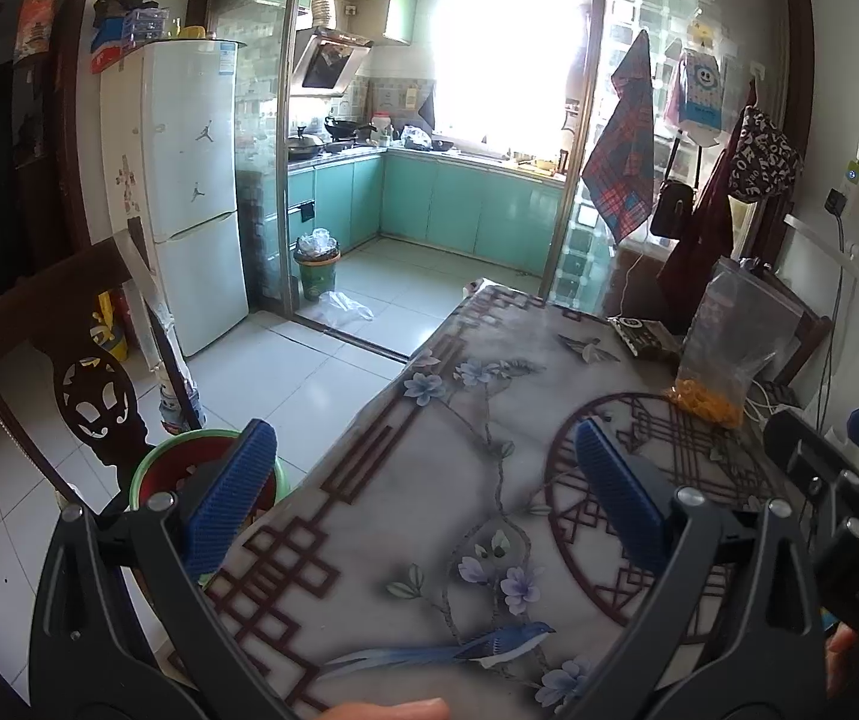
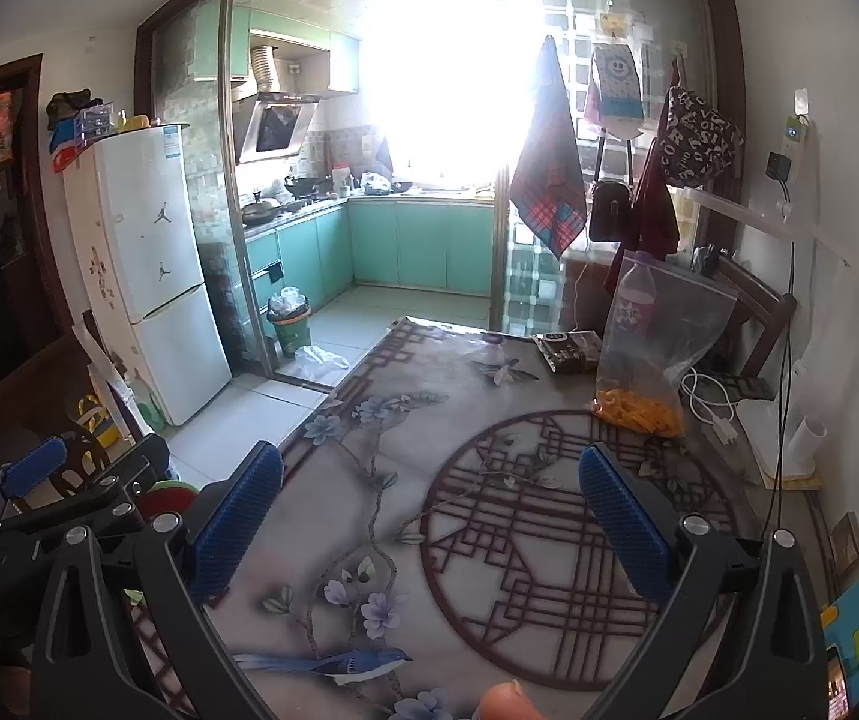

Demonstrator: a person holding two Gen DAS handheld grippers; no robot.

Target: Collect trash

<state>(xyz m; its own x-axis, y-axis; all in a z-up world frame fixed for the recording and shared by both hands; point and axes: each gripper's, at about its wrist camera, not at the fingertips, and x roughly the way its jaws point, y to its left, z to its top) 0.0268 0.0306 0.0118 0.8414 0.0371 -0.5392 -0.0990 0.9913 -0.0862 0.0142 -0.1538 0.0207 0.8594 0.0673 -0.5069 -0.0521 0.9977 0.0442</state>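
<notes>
Beneath your grippers lies a table covered with a grey patterned cloth showing flowers, a blue bird and a dark red lattice circle. Your left gripper hangs over the table's near left edge with its blue-padded fingers spread wide, nothing between them. Your right gripper sits just beside it over the lattice circle, its fingers also spread apart and holding nothing; each gripper shows at the edge of the other's camera view.

Down to the left, below the table edge, you have a small bin with a green rim and a red inside, next to a carved dark wooden chair.

Farther along the table's right side stands a clear zip bag with orange pieces at its bottom, and a bottle shows through the plastic. Just beyond it lies a flat black packet. White cables and a white box sit near the right wall.

Past the table's far end, a white fridge stands on the left. Beyond the glass sliding door, you can see a green waste bin lined with a plastic bag on the kitchen floor, and a loose clear plastic bag lies on the tiles just beside it. Teal cabinets and a very bright window close the view.
</notes>
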